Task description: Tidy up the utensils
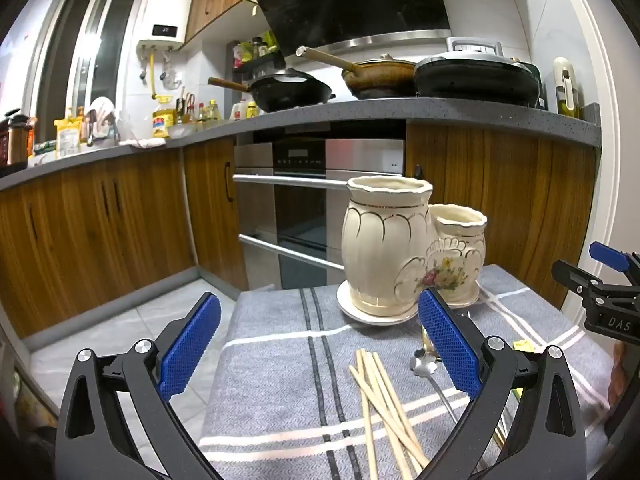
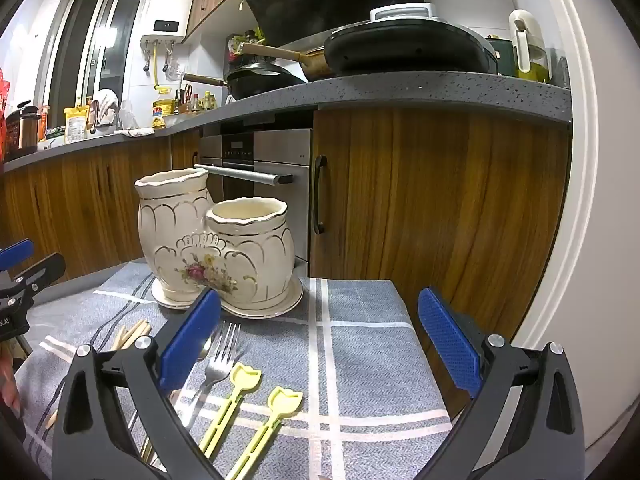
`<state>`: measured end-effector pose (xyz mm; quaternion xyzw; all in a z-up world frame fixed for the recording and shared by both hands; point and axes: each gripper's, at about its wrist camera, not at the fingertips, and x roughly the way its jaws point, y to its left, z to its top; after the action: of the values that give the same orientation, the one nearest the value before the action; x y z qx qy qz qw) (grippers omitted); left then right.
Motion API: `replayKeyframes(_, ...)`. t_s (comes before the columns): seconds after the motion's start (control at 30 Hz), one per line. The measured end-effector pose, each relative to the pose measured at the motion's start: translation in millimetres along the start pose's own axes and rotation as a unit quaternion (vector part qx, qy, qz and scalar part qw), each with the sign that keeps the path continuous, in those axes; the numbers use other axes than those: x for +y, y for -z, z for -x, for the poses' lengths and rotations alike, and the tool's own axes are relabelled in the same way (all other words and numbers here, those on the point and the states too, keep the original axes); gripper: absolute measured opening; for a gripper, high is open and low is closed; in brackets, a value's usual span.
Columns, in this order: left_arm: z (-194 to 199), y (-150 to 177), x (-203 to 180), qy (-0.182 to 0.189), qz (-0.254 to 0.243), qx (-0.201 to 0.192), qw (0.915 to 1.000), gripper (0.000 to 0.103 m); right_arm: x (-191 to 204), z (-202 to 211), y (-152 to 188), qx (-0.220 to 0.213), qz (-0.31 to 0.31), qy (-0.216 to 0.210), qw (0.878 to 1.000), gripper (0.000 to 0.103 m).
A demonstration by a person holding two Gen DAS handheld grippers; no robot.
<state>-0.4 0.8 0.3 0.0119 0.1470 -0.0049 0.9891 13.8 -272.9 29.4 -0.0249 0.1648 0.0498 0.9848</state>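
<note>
Hovering spread and empty, the left tool (image 1: pixel 318 338) and right tool (image 2: pixel 318 338) face chopsticks (image 1: pixel 384 408) and a fork (image 2: pixel 220 354) lying before the holder (image 2: pixel 216 244), so picking comes next.

Right gripper (image 2: pixel 319 334) gapes above fork (image 2: pixel 219 354), holder (image 2: pixel 224 248) beyond

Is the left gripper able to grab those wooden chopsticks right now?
Probably yes. The left gripper is open and empty, and the wooden chopsticks lie loose on the striped cloth just below its fingers, with nothing covering them.
</note>
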Motion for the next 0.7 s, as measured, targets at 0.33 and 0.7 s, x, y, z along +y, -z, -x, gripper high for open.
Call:
replayKeyframes(0.33, -0.1, 0.0, 0.0, 0.000, 0.000, 0.000, 1.0000, 0.098, -0.4, 0.1, 0.1, 0.005, -0.001, 0.000, 1.000, 0.098)
replayKeyframes(0.7, -0.2, 0.0, -0.1, 0.000, 0.000, 0.000, 1.0000, 0.098, -1.2, 0.3, 0.0, 0.004, -0.002, -0.001, 1.000, 0.098)
